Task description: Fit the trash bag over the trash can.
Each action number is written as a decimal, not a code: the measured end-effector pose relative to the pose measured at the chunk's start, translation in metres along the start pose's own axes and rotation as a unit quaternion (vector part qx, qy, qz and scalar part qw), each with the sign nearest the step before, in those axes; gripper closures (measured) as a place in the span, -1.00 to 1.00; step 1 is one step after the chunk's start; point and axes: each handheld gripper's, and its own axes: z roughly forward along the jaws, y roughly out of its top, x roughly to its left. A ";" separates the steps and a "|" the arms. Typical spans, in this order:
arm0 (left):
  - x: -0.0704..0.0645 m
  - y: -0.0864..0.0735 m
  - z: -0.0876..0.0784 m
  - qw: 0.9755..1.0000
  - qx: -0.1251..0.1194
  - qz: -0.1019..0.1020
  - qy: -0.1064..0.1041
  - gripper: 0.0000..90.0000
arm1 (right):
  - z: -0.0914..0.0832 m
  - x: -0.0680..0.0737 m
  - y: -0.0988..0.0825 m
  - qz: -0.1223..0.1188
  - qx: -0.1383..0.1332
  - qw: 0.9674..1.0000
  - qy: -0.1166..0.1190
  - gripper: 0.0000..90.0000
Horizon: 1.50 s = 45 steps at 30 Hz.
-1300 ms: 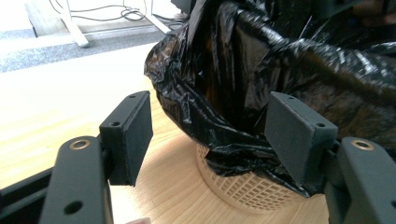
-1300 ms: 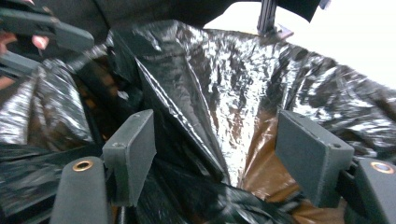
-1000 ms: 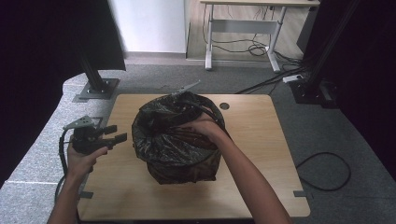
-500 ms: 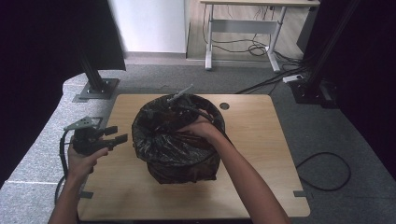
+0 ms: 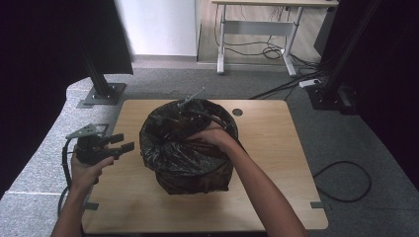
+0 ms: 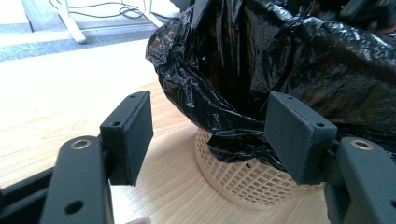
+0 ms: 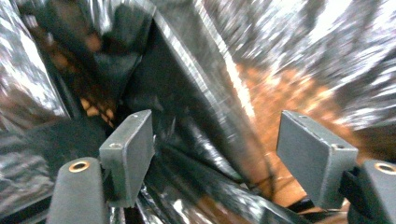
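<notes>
1. The black bin liner (image 5: 185,153) sits draped over the beige mesh basket (image 6: 243,179) at the middle of the counter (image 5: 276,148), its skirt covering most of the wall.
2. My right tongs (image 7: 224,163) are inside the liner; their jaws have just been opening and grip nothing. I press the film down evenly against the basket wall.
3. My left tongs (image 5: 118,145) wait open and empty just beside the basket, ready to steady the rim.

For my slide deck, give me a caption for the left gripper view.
Open left gripper faces a black bag lining a cream mesh basket.
</notes>
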 end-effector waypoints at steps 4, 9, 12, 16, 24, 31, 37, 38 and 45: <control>-0.001 0.001 -0.001 1.000 -0.001 0.002 0.002 -0.28 | -0.018 -0.002 0.004 0.010 -0.023 1.000 0.003 -0.47; -0.003 0.001 -0.005 1.000 -0.004 0.003 0.003 -0.28 | -0.043 0.001 0.001 0.007 -0.040 0.999 0.003 -0.48; -0.005 0.001 -0.006 1.000 -0.004 0.004 0.004 -0.28 | -0.059 0.004 -0.004 0.000 -0.054 0.999 0.005 -0.48; -0.009 0.001 -0.006 1.000 -0.004 0.007 0.003 -0.29 | -0.083 0.006 -0.015 -0.005 -0.077 0.997 0.005 -0.48; -0.013 0.004 -0.004 1.000 -0.002 0.008 0.001 -0.29 | -0.122 0.002 -0.054 -0.007 -0.117 0.993 0.004 -0.47; -0.021 0.005 0.000 1.000 0.001 0.013 -0.004 -0.29 | -0.148 -0.005 -0.089 0.000 -0.154 0.988 0.004 -0.47; -0.023 0.004 0.002 1.000 0.003 0.012 -0.004 -0.30 | -0.159 -0.009 -0.121 0.007 -0.181 0.983 0.004 -0.44; -0.023 0.004 0.002 1.000 0.002 0.011 -0.004 -0.30 | -0.161 -0.010 -0.126 0.009 -0.184 0.983 0.003 -0.44; -0.023 -0.001 0.002 1.000 -0.001 0.006 -0.003 -0.30 | -0.159 -0.021 -0.164 0.021 -0.187 0.982 -0.014 -0.43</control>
